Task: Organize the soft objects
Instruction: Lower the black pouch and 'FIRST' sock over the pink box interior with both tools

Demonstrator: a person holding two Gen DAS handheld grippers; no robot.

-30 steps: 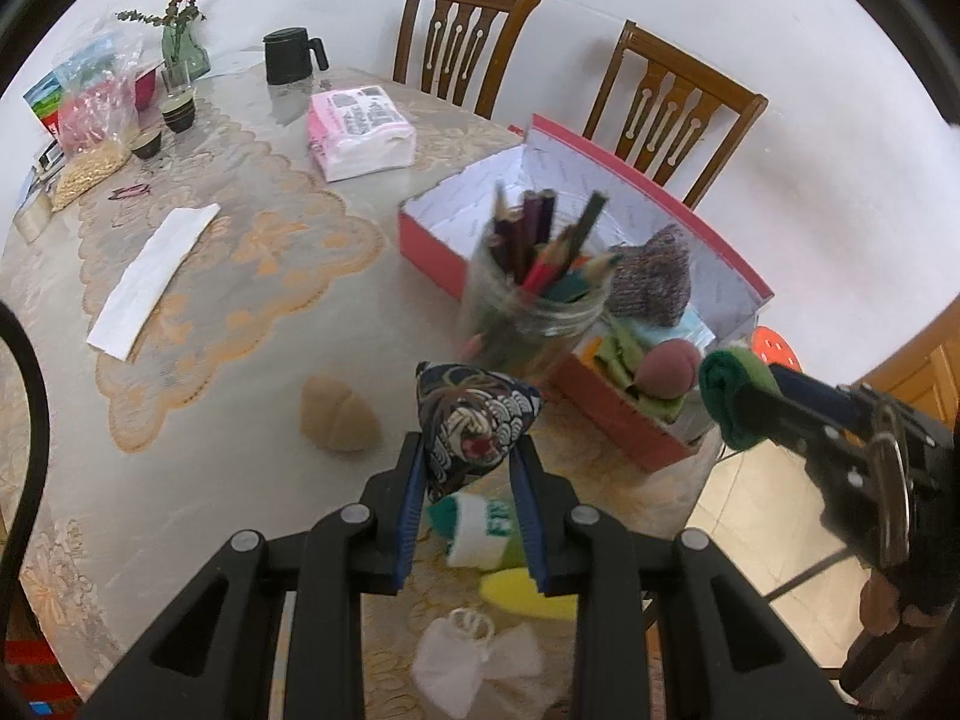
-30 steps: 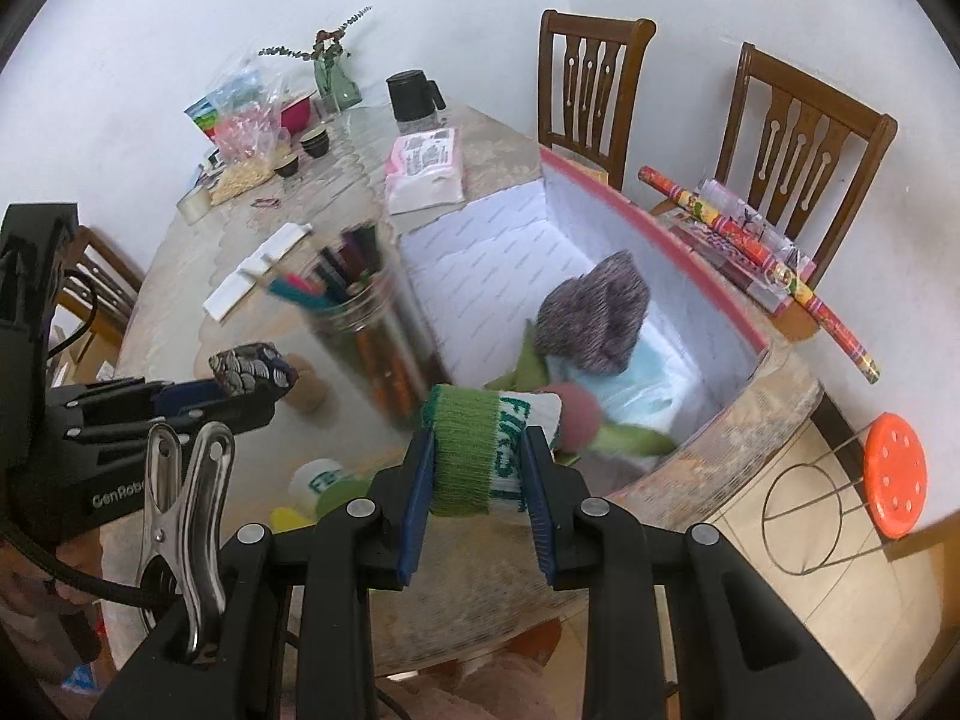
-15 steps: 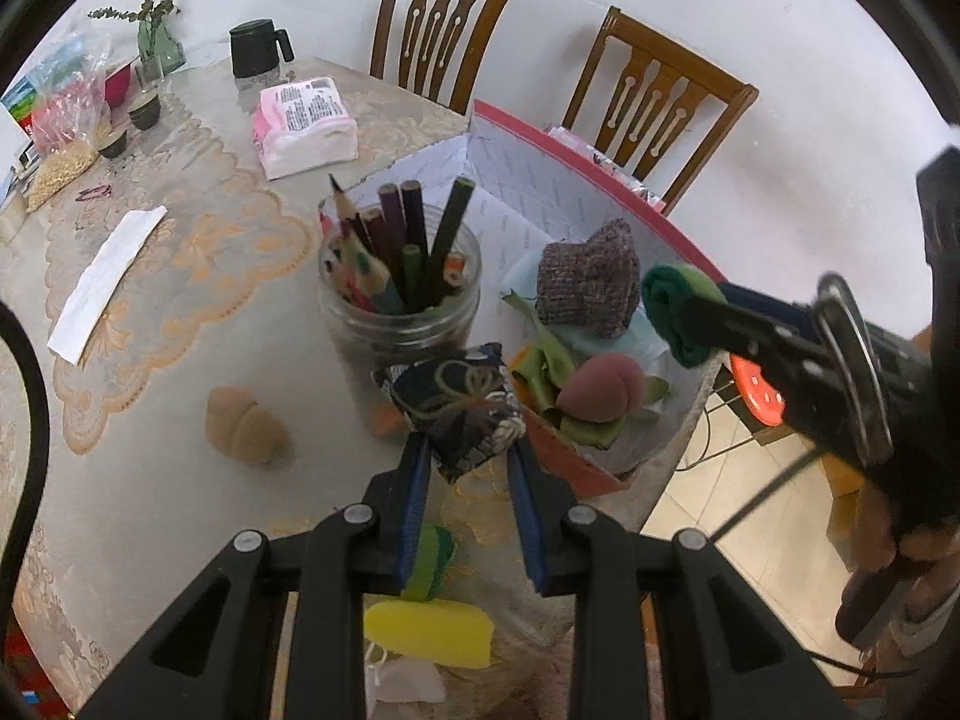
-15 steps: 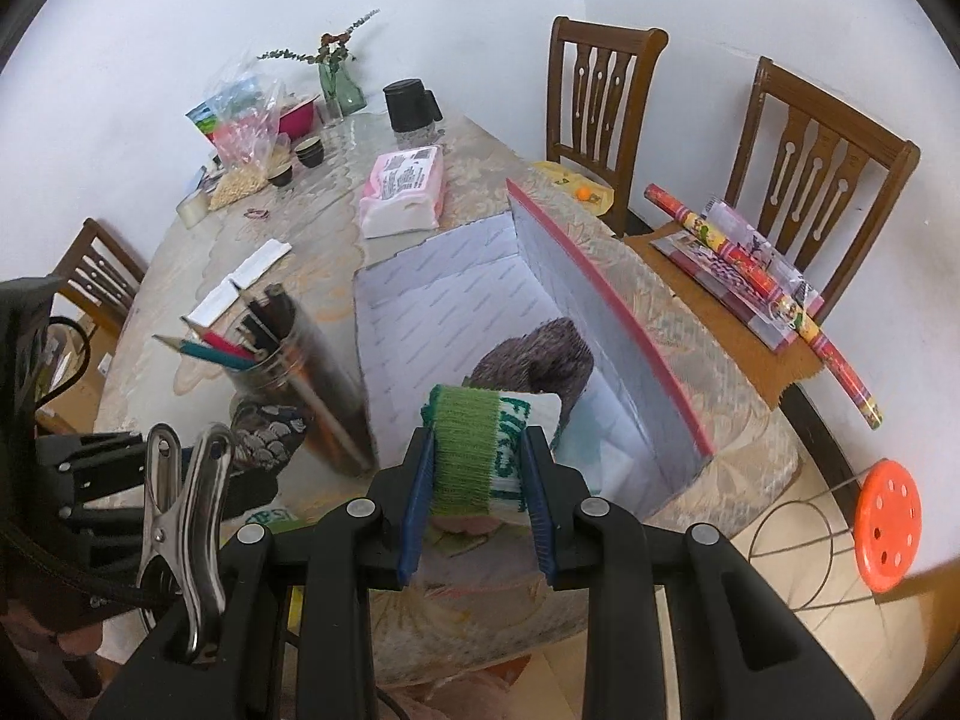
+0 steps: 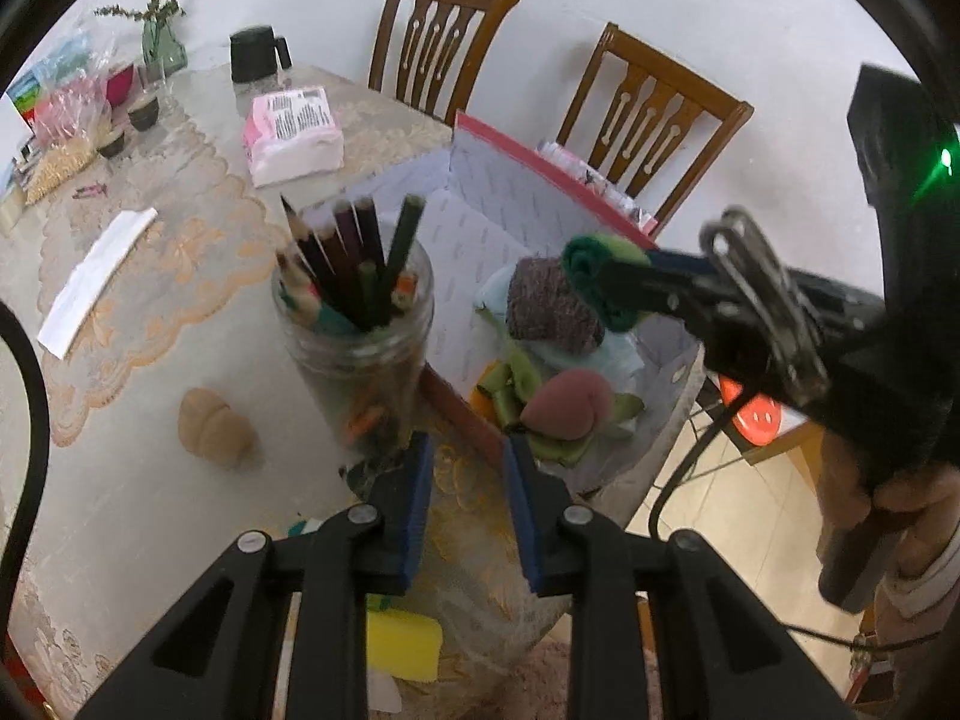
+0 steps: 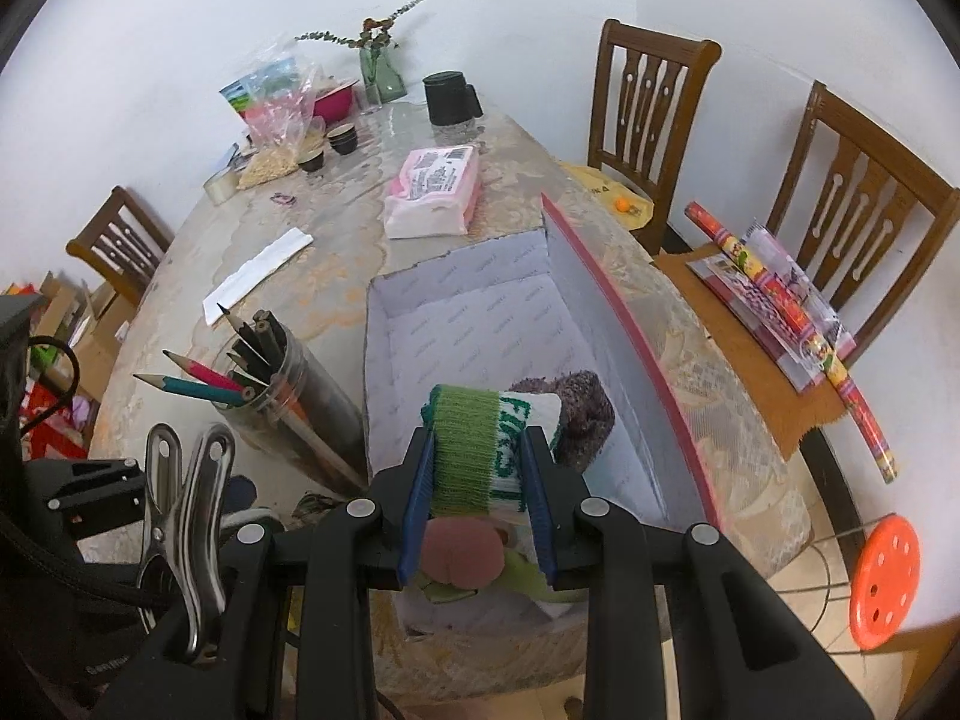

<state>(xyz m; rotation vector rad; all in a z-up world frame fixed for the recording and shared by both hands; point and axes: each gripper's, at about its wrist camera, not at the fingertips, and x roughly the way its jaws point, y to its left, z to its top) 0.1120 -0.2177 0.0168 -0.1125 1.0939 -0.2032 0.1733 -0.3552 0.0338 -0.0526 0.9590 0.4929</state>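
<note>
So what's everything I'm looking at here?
Table: 1, beige lace cloth, under everything.
Box: 1, red outside, white inside, table's edge.
Jar: 1, clear, holding pencils, beside box.
Knit ball: 1, brown-purple, in box.
Peach toy: 1, pink, in box.
Tan lump: 1, table, left of jar.
Sponge: 1, yellow, near edge.
Tissues: 1 pack, pink, mid-table.
Mug: 1, black, far end.
Chairs: 3, brown, around table.
Stool: 1, orange, floor.
Sock: 1, green-white, held over box.
Left gripper: black, open, empty.
Right gripper: black, shut on sock.
</note>
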